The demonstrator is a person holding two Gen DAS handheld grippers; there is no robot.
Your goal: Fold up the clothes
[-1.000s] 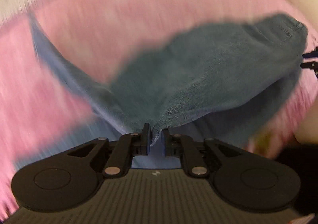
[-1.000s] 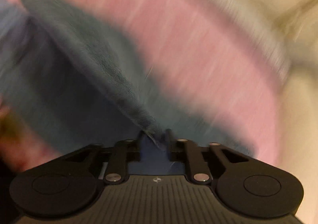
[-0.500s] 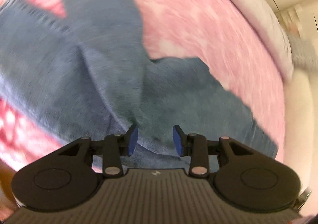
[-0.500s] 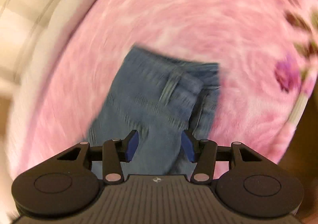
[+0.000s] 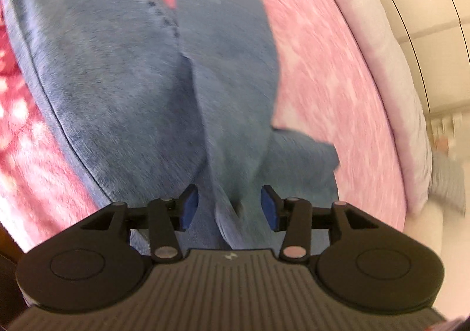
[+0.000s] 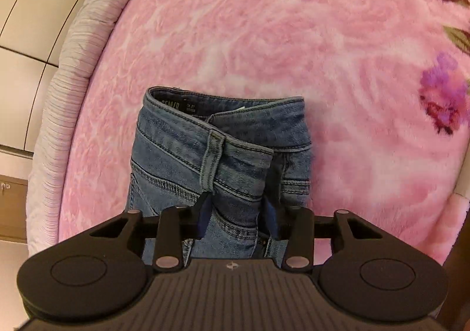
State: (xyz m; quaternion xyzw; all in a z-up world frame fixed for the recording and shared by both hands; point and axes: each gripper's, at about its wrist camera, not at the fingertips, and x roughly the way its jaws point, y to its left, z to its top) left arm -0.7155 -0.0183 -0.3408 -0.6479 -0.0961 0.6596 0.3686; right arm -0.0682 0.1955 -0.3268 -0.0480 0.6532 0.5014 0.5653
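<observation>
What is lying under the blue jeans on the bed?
Under the jeans lies a pink fleece blanket with a flower print, showing all around them. What is below the blanket is covered and cannot be seen.

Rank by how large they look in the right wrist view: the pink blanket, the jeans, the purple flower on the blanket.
1. Pink blanket, by far the largest.
2. Jeans, which are nearer to the camera, so they may look bigger than they are.
3. Purple flower, the smallest.

Our left gripper (image 5: 229,204) and right gripper (image 6: 238,215) were black, with ribbed grey bodies, blue pads (image 5: 268,207), round hubs and silver rivets beside each finger.
</observation>
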